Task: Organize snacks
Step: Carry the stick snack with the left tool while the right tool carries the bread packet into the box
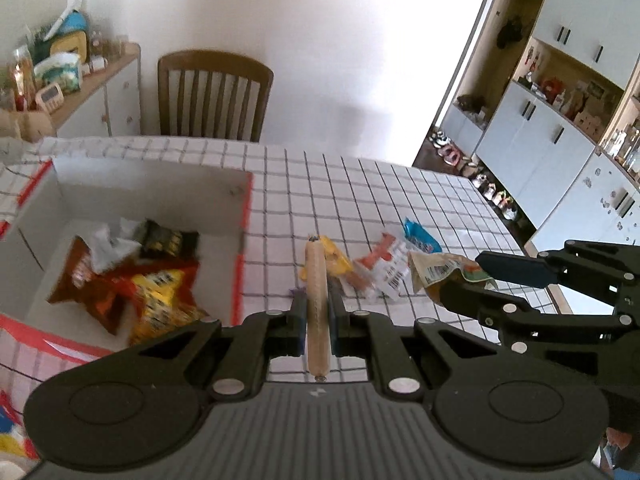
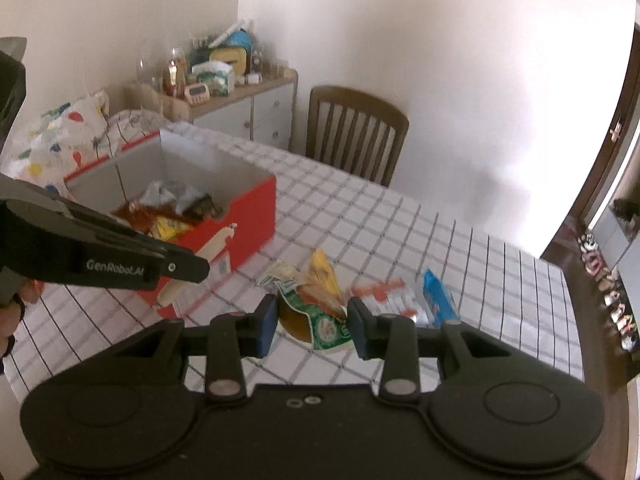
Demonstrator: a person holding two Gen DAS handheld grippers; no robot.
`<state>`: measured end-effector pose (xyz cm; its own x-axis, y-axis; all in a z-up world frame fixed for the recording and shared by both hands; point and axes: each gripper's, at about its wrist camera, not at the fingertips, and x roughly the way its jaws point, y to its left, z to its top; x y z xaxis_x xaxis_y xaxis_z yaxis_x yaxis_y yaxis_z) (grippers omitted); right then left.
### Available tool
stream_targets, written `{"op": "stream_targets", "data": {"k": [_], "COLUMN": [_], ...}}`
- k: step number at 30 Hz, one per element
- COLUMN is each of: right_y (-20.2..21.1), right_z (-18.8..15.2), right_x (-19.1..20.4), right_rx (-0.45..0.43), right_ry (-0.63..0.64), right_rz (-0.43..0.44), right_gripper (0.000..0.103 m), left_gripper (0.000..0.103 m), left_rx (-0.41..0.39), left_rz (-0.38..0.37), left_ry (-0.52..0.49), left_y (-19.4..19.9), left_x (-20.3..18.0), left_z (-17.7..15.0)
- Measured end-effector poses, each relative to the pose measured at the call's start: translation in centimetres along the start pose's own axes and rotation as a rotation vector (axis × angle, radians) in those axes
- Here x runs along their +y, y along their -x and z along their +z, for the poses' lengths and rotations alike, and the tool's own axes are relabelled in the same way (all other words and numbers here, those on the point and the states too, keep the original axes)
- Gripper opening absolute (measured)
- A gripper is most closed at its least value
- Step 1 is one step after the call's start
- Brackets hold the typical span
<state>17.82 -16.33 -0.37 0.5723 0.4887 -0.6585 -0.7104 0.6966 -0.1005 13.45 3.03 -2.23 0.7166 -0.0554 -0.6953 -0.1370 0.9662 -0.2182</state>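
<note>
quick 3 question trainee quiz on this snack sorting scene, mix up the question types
1. True or false: the left gripper is shut on the sausage stick.
2. Multiple choice: the right gripper holds A) a blue packet B) a green and white packet C) nothing.
3. Fill in: the snacks already sorted lie inside the red ____.

Key:
1. True.
2. B, the green and white packet.
3. Box: the red box on the checked tablecloth.
</note>
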Motion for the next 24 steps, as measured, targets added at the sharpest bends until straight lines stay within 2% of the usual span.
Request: {"op": "stream_targets", "data": {"k": [14, 24], "right_y": [-2.4, -6.4], "right_z": [6.4, 8.5], "right_x": [7.2, 11.5], "right_rx": [-0.065, -0.034], "right_ry": [0.038, 0.053], "right_rz": [0.016, 0.016], "right_gripper": [0.034, 0.034], "left_gripper": [0.011, 0.011], "left_rx": [-0.06, -0.033], "left_rz": [0.065, 0.151], "left_ry": [-0.017, -0.025], "left_y": [3.1, 1.7], "left_x": [8.5, 15.0], "left_z": [3.2, 5.5]}}
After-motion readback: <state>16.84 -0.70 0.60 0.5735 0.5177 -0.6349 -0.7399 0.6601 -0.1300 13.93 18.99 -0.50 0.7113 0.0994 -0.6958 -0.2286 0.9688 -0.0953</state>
